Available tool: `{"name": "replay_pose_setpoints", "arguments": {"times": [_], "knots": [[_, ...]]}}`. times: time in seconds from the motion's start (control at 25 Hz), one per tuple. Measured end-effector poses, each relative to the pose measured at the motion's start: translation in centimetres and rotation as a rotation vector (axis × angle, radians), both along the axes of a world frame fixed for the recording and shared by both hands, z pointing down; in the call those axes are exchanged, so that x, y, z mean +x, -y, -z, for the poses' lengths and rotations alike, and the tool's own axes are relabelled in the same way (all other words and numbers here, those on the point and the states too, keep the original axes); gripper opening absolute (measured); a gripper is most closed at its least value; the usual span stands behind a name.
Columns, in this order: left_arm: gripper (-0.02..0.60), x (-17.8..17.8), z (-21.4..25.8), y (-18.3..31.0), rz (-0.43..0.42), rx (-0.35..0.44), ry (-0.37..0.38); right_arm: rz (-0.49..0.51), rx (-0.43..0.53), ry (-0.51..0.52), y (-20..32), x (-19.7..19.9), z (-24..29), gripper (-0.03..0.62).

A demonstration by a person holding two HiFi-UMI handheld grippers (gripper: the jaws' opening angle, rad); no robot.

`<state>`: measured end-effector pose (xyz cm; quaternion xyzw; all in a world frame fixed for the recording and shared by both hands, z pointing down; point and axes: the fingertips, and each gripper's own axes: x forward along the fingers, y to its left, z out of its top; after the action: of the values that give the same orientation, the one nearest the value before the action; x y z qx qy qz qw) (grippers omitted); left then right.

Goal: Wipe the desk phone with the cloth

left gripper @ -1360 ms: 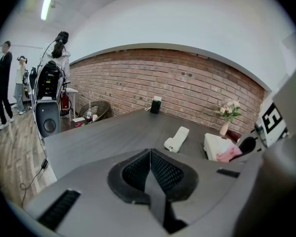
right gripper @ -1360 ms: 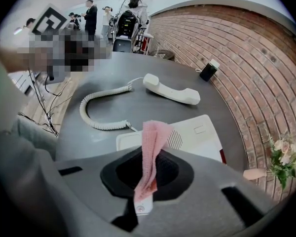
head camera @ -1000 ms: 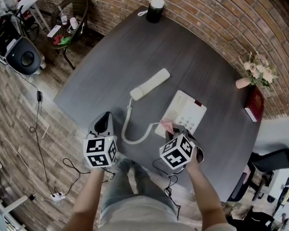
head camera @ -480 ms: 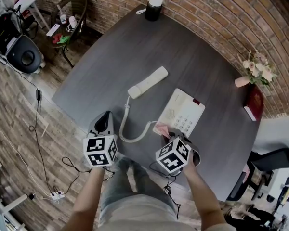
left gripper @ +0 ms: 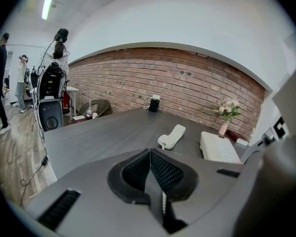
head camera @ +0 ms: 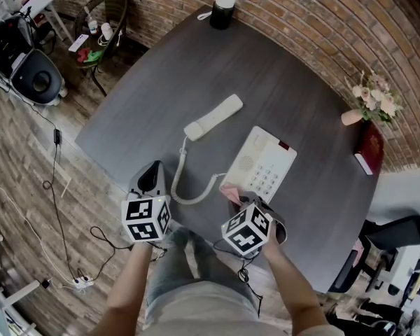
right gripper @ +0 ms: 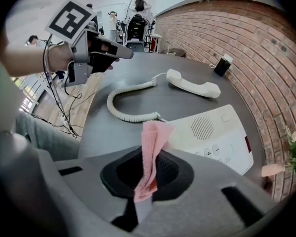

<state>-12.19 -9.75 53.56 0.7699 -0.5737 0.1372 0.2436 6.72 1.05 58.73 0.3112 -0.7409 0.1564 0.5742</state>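
**Right gripper [right gripper: 148, 172] withdrawn**

Since a second ago it has drawn back from the desk phone [head camera: 269, 165] to its near corner — jaws clamped on pink cloth [right gripper: 154, 141], lower end hidden between them. Left gripper [left gripper: 150, 169] closed, empty.

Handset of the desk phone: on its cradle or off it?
Off. The handset lies on the table, apart from the phone base, joined to it only by the coiled cord.
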Motion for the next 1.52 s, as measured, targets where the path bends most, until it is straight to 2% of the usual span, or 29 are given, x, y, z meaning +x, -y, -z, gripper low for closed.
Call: {"name": "replay_pose_setpoints", "arguments": {"times": [0.44,0.68,1.16,1.52], "knots": [[0.006,0.6,0.7,-0.6,-0.007,0.006,0.01,0.005,-0.044,0.066,-1.8,-0.7,0.7,0.023],[0.006,2.4,2.0,0.1,-0.038,0.03,0.003,-0.012,-0.018,0.086,-1.9,0.3,2.9,0.023],[0.006,8.8,4.4,2.8,-0.14,0.07,-0.025,-0.105,0.102,-0.005,2.4,8.7,6.9,0.023],[0.006,12.6,4.4,4.8,-0.184,0.066,-0.026,-0.07,0.172,-0.088,6.7,13.3,8.6,0.023]]}}
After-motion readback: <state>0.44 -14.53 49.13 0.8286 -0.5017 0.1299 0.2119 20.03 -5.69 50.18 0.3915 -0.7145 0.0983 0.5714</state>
